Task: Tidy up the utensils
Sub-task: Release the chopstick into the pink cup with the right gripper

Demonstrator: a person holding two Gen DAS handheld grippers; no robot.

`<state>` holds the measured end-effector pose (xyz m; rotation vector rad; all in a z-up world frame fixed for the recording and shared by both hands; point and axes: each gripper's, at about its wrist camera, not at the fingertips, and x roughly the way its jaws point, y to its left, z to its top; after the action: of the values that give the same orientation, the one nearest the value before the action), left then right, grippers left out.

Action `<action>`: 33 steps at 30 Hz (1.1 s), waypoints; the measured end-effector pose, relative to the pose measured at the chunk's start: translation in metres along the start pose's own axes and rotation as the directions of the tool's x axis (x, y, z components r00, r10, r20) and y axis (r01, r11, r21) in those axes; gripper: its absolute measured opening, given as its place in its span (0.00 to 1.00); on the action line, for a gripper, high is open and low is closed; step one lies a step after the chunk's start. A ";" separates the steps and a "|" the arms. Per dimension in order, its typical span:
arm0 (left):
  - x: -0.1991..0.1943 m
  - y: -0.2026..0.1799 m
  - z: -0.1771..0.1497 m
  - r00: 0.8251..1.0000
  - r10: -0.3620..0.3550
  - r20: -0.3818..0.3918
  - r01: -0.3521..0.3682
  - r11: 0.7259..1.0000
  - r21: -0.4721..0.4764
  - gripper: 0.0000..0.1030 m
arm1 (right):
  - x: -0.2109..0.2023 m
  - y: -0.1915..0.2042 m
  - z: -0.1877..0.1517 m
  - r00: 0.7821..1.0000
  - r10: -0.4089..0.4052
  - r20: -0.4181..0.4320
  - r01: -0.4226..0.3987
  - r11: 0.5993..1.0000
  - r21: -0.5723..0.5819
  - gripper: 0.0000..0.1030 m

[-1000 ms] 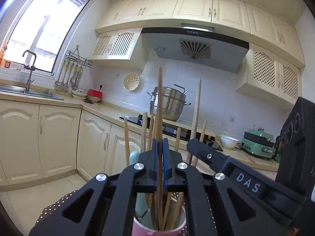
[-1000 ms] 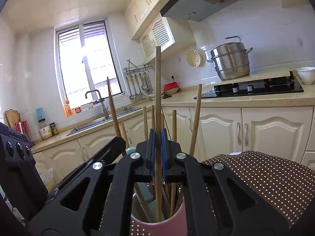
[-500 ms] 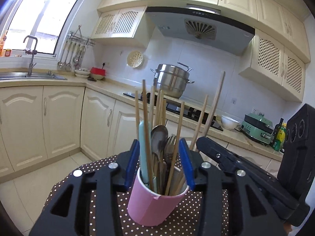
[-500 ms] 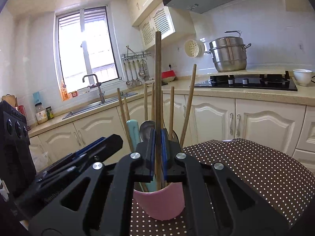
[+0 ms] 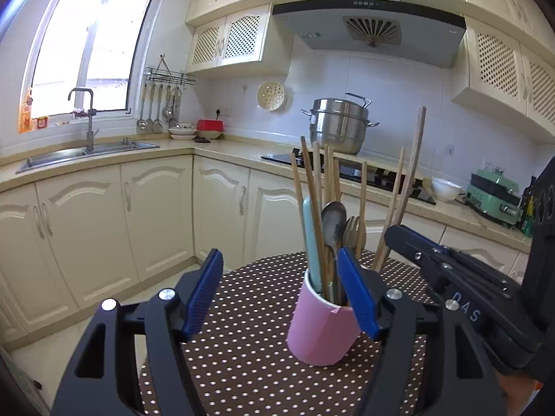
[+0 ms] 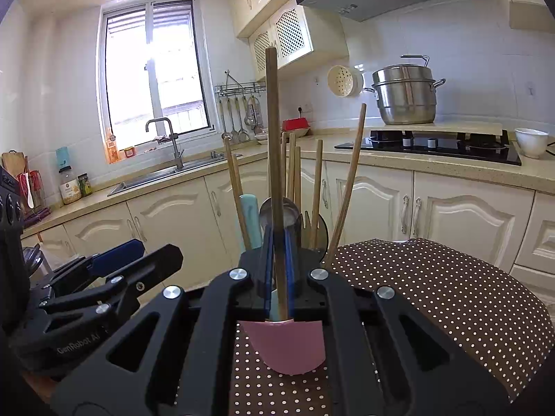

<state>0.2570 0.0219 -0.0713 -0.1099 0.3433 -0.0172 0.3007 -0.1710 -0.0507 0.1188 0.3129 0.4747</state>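
A pink cup (image 5: 321, 329) stands on a brown polka-dot tablecloth (image 5: 242, 364). It holds several wooden chopsticks (image 5: 314, 204), a metal spoon (image 5: 333, 222), a fork and a light-blue handle. My left gripper (image 5: 277, 294) is open and empty, its blue pads wide apart just before the cup. My right gripper (image 6: 277, 274) is shut on one wooden chopstick (image 6: 274, 145), held upright over the pink cup (image 6: 288, 346). The right gripper also shows in the left wrist view (image 5: 399, 235), beside the cup on the right.
The tablecloth (image 6: 433, 294) drops off at its rounded far edge. Cream cabinets, a sink (image 5: 86, 152) and a hob with a steel pot (image 5: 338, 128) line the walls behind. A white bowl (image 6: 530, 142) sits on the counter.
My left gripper let go of its chopstick in the cup, opened wide and drew back. My right gripper stayed shut on its chopstick and also drew back a little from the cup.
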 end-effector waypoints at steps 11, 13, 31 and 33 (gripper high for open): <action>-0.012 0.007 0.002 0.997 0.063 -0.037 -0.062 0.998 0.030 0.67 | 0.006 0.009 -0.011 0.997 -0.045 -0.061 0.043 0.998 -0.038 0.06; -0.015 0.008 0.001 0.996 0.075 -0.044 -0.073 0.997 0.036 0.67 | 0.006 0.010 -0.010 0.997 -0.045 -0.067 0.043 0.998 -0.035 0.07; -0.081 0.000 0.012 0.995 0.095 0.043 -0.098 0.992 0.082 0.76 | -0.060 0.028 0.007 0.997 -0.070 0.014 0.070 0.998 -0.007 0.45; -0.092 -0.004 0.012 0.994 0.092 0.057 -0.097 0.991 0.094 0.77 | -0.072 0.030 0.009 0.996 -0.091 0.025 0.091 0.996 -0.008 0.51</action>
<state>0.1739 0.0223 -0.0291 0.0021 0.2945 0.0628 0.2296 -0.1783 -0.0174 0.1013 0.2910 0.3837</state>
